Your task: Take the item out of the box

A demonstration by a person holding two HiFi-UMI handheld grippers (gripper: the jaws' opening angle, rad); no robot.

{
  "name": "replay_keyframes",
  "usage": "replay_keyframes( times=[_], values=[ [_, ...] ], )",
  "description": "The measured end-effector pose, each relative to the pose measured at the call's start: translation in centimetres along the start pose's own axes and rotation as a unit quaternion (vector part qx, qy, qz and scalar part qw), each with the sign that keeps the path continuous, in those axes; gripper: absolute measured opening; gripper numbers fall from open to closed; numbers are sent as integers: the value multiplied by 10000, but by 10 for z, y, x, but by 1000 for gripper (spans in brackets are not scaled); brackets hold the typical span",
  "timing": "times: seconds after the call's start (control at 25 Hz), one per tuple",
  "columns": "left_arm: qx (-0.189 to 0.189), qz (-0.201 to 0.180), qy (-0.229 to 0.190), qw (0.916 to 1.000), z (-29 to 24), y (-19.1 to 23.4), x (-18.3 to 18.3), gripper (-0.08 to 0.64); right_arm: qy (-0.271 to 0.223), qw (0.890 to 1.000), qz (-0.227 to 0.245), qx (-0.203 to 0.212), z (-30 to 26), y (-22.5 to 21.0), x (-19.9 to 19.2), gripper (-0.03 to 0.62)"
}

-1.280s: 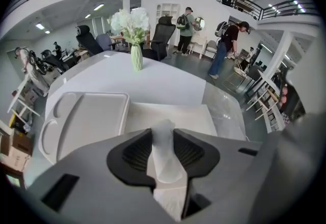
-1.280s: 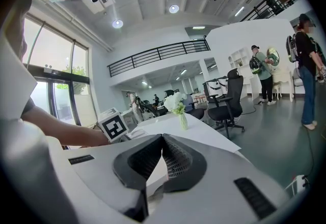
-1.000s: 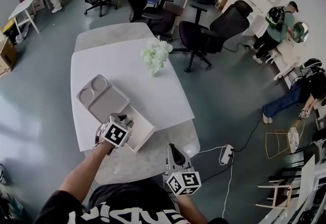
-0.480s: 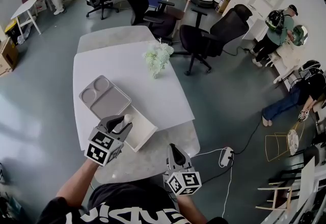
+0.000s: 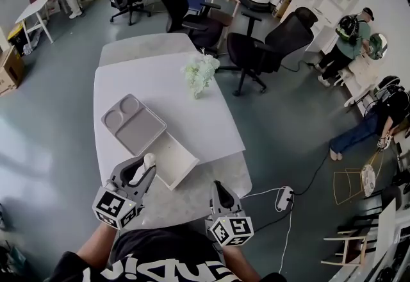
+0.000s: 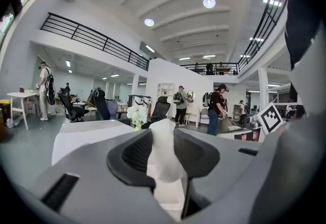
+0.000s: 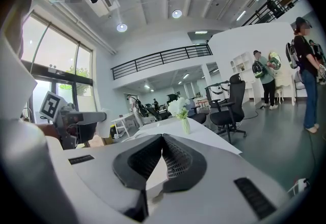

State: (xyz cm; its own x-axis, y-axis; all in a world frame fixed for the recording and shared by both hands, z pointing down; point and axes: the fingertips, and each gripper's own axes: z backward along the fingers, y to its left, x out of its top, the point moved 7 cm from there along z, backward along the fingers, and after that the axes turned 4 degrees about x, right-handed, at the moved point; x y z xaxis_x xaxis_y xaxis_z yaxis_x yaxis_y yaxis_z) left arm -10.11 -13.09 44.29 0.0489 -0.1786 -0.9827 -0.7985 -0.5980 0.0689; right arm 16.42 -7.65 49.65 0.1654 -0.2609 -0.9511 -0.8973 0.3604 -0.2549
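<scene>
The white open box (image 5: 174, 160) lies on the table near its front edge. My left gripper (image 5: 142, 169) hangs in front of and to the left of the box, over the marble part of the table. It is shut on a small white item (image 5: 148, 159) that sticks up past the jaw tips. In the left gripper view the white item (image 6: 164, 152) fills the gap between the two dark pads (image 6: 136, 152). My right gripper (image 5: 218, 186) is low at the table's front edge, to the right of the box. Its jaws (image 7: 163, 139) meet at the tips with nothing between them.
A grey tray (image 5: 133, 124) with two round wells lies just behind the box. A vase of white flowers (image 5: 200, 73) stands further back on the white tabletop (image 5: 160, 82). Office chairs (image 5: 272, 40) stand beyond the table. A power strip (image 5: 284, 195) and cable lie on the floor at the right.
My left gripper has risen out of the box with the white item and drawn back toward the person, to the left. The right gripper has stayed still.
</scene>
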Motion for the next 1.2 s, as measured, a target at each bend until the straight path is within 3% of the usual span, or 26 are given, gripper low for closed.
replay_keyframes(
  times=[0.36,1.2],
  values=[
    [374,317,-561,9972,21,4,-33,135,-35,10000,53,0,1,4,-3,23],
    [399,407,-325,9978,24,3,-54,135,-158,9997,190,-64,3,5,-2,21]
  ],
)
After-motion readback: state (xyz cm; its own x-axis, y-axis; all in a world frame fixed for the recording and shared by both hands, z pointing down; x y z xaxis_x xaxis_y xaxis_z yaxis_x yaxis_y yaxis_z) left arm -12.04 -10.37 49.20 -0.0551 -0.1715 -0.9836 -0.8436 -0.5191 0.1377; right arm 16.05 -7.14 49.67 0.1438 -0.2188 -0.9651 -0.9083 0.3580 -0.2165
